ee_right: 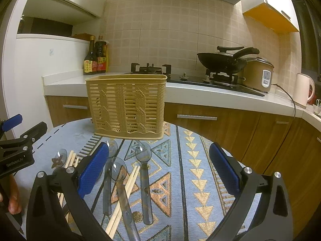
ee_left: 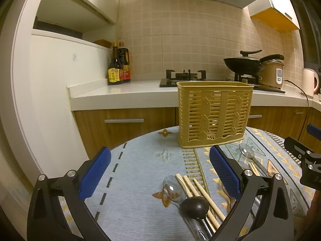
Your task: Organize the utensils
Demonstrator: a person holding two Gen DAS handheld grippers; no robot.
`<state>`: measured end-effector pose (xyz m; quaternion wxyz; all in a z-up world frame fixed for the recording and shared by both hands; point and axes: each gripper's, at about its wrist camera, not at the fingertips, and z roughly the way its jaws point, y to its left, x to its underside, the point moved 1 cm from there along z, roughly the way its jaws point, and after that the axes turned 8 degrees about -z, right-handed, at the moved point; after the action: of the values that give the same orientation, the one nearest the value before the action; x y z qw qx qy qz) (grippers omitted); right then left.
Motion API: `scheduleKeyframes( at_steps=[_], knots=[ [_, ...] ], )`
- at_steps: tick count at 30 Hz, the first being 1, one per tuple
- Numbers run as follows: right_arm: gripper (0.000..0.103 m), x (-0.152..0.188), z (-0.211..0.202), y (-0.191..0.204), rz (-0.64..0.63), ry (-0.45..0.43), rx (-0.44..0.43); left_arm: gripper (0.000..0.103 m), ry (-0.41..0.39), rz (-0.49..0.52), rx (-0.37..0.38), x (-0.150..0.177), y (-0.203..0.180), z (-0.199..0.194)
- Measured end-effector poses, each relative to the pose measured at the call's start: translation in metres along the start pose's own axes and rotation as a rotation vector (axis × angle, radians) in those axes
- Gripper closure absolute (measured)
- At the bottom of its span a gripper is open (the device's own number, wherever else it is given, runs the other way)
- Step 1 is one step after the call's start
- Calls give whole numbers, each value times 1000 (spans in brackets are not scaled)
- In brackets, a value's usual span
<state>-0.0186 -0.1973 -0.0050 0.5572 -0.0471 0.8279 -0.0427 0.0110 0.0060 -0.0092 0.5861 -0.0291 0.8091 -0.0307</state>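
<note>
A tan slotted utensil basket stands upright at the far side of the round table; it also shows in the right wrist view. Clear plastic spoons, wooden chopsticks and a dark round-bowled spoon lie flat on the patterned cloth in front of it. My left gripper is open and empty above the spoons and chopsticks. My right gripper is open and empty above the clear spoons.
The table's cloth is blue with gold triangles. Behind runs a white kitchen counter with sauce bottles, a gas hob, a black wok, a rice cooker and a kettle.
</note>
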Motion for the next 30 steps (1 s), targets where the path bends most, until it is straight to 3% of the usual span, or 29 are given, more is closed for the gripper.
scheduleKeyframes(
  at_steps=[30],
  knots=[
    [7,1,1,-1,5,4,3,7,3,-2,3,-2,0,1]
  ],
)
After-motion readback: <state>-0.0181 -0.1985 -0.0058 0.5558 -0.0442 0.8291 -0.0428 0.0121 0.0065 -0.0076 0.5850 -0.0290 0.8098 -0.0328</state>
